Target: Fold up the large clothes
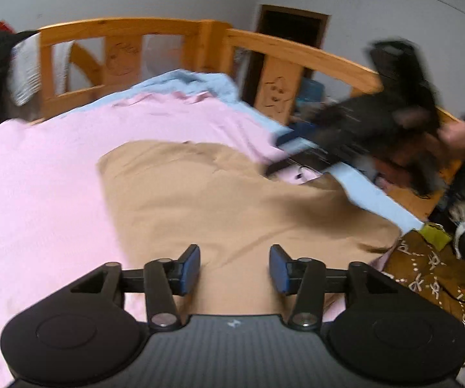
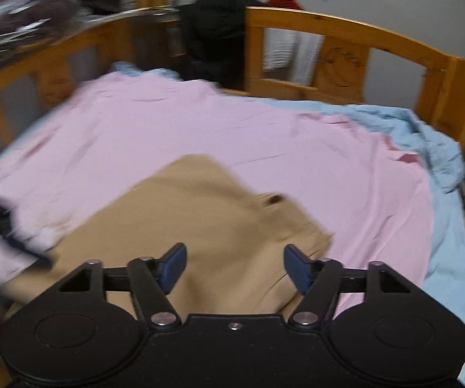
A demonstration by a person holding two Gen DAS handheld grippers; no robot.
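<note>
Left wrist view: a tan garment (image 1: 219,200) lies spread flat on a pink sheet (image 1: 44,174) that covers a bed. The left gripper (image 1: 235,268) hangs just above the garment's near part, its blue-padded jaws spread apart and holding nothing. A small pale logo mark sits on the gripper's ribbed grey body; no letters can be read in it. At the right, the right gripper (image 1: 300,155) appears as a dark, motion-blurred shape over the garment's far right edge, held by the person's hand (image 1: 455,135). A light blue sheet (image 1: 200,80) shows beneath the pink one along the far side. A wooden bed rail (image 1: 174,32) with carved panels runs behind the bed. A brown cloth (image 1: 426,278) with a white pattern lies at the right.

Right wrist view: the right gripper's jaws are likewise parted and empty above the same tan garment, which lies near the bed's front. Dark clothing (image 2: 219,32) hangs over the rail beyond. The picture is blurred, and no writing is legible.
</note>
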